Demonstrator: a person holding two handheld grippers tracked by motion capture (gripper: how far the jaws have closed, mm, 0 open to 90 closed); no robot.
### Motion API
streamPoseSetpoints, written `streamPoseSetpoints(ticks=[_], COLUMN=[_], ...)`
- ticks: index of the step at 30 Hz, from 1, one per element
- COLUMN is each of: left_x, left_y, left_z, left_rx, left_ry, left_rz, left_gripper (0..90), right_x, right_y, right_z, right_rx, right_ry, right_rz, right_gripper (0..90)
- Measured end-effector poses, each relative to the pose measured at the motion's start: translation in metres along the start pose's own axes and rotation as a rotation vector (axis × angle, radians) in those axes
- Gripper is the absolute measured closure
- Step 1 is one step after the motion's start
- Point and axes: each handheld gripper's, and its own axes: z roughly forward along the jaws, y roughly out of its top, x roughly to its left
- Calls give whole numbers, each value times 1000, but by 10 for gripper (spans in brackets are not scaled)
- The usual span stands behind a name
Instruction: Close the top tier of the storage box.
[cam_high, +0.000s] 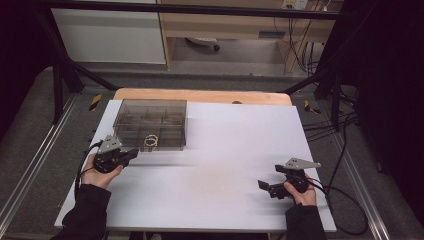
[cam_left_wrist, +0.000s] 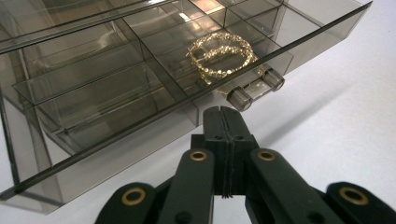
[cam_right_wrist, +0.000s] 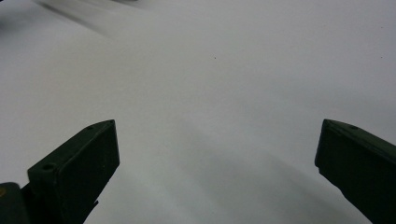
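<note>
Your left gripper (cam_high: 131, 154) sits at the left of the white surface (cam_high: 220, 165), its black fingers (cam_left_wrist: 225, 122) pressed flat together with nothing between them, their tips just short of the near front edge of the smoky transparent plastic compartment box (cam_high: 150, 124). That box stands at the far left of the surface, divided into small cells. In a front cell lies the pair of gold beaded hoop earrings (cam_left_wrist: 223, 55), one overlapping the other, just beyond your fingertips and behind the box wall. Two short clear cylindrical knobs (cam_left_wrist: 254, 88) stick out from the front below them. Well apart, at the right of the surface, your right gripper (cam_right_wrist: 217, 154) hovers over bare white with its fingers spread wide, holding nothing.
</note>
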Motion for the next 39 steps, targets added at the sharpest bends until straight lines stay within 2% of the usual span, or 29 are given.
streamPoseSetpoints(ticks=[13,27,39], left_x=[-1,2,5], left_y=[1,2,5], left_z=[3,7,12], left_rx=[-12,-6,-20], left_ry=[-3,12,22], left_rz=[2,-5,-14], left_gripper=[892,893,893], right_x=[0,0,0], right_y=[0,0,0], right_z=[0,0,0], right_rx=[-1,-1,0], right_ry=[1,2,3], right_rz=[0,-3,-2], right_gripper=[7,7,7])
